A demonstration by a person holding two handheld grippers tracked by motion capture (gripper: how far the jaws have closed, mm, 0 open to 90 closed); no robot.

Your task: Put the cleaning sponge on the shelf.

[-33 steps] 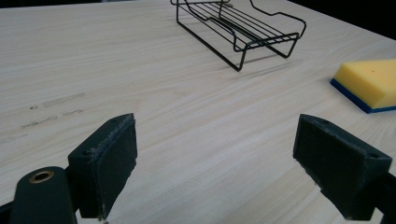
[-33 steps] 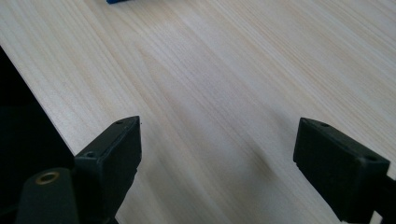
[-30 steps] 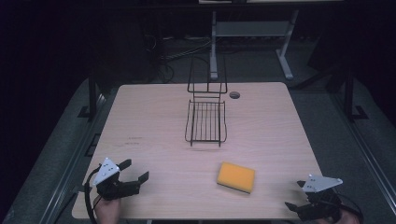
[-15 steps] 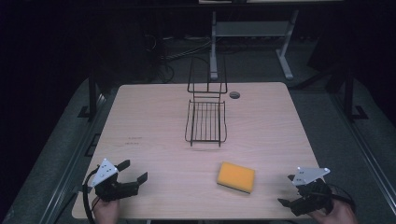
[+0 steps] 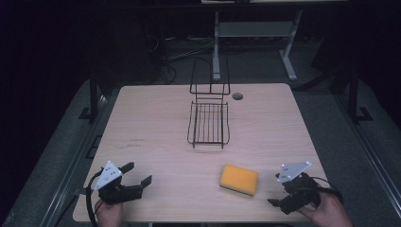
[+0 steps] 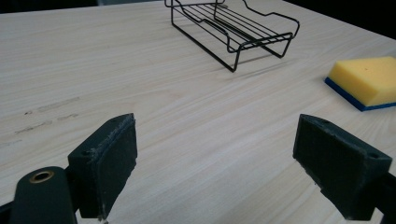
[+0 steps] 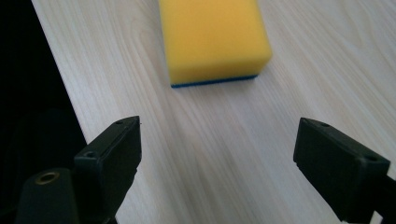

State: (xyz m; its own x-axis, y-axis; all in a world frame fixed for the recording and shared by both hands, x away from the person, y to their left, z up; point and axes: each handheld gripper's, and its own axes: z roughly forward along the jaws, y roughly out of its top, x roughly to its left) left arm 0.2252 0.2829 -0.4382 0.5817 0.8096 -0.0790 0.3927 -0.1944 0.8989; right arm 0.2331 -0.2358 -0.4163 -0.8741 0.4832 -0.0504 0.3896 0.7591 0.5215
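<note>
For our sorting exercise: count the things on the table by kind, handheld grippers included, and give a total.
Sponge, yellow with a blue base: 1
Black wire rack: 1
Grippers, left gripper and right gripper, both with fingers apart: 2
Total: 4

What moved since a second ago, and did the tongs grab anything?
The right tongs moved left along the near edge of the table, toward the yellow sponge, and now point at it with jaws wide open. Nothing was grabbed or let go. The left tongs stayed put and open; the sponge and the wire rack did not move.
</note>
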